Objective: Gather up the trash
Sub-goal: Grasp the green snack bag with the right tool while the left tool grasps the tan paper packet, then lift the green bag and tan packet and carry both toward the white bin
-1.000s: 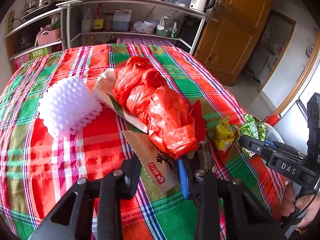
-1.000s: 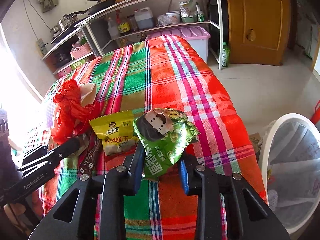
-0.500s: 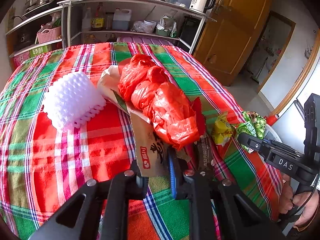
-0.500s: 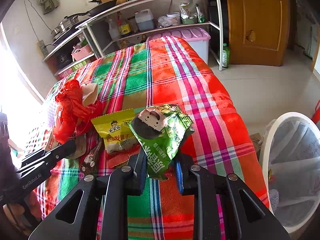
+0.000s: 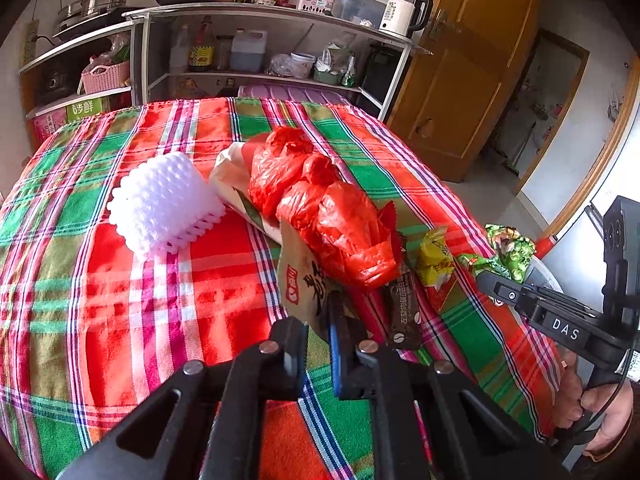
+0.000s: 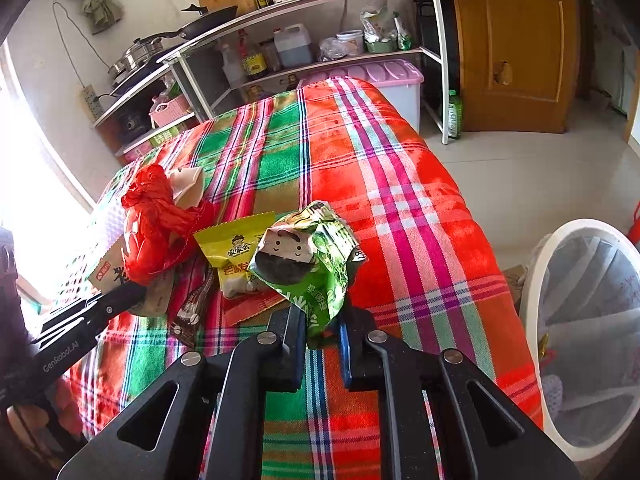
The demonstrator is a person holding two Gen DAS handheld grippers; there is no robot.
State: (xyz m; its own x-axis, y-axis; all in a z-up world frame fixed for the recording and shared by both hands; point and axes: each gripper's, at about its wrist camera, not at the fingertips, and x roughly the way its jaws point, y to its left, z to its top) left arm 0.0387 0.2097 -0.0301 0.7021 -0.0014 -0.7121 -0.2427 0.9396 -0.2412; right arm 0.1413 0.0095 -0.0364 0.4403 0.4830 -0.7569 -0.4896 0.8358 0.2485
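Observation:
My left gripper (image 5: pixel 318 320) has its jaws closing tight on the corner of a brown paper wrapper (image 5: pixel 302 280), and the pads press on it. The wrapper runs under a crumpled red plastic bag (image 5: pixel 320 208). My right gripper (image 6: pixel 322 320) is closing likewise on the lower edge of a green snack packet (image 6: pixel 308 264), which tilts up off the cloth. Beside the green packet lie a yellow snack packet (image 6: pixel 236 248) and a dark sachet (image 6: pixel 192 308). A white foam fruit net (image 5: pixel 164 200) sits left of the red bag.
Everything lies on a table under a red and green plaid cloth (image 5: pixel 120 320). A white bin (image 6: pixel 536 280) with a clear liner stands on the floor off the table's right edge. Metal shelves (image 5: pixel 260 12) with kitchenware line the far wall, next to a wooden door (image 5: pixel 472 72).
Both grippers have gone from open to shut. The left one has pinched the brown wrapper's corner, and the right one has pinched the green packet, which now stands more upright.

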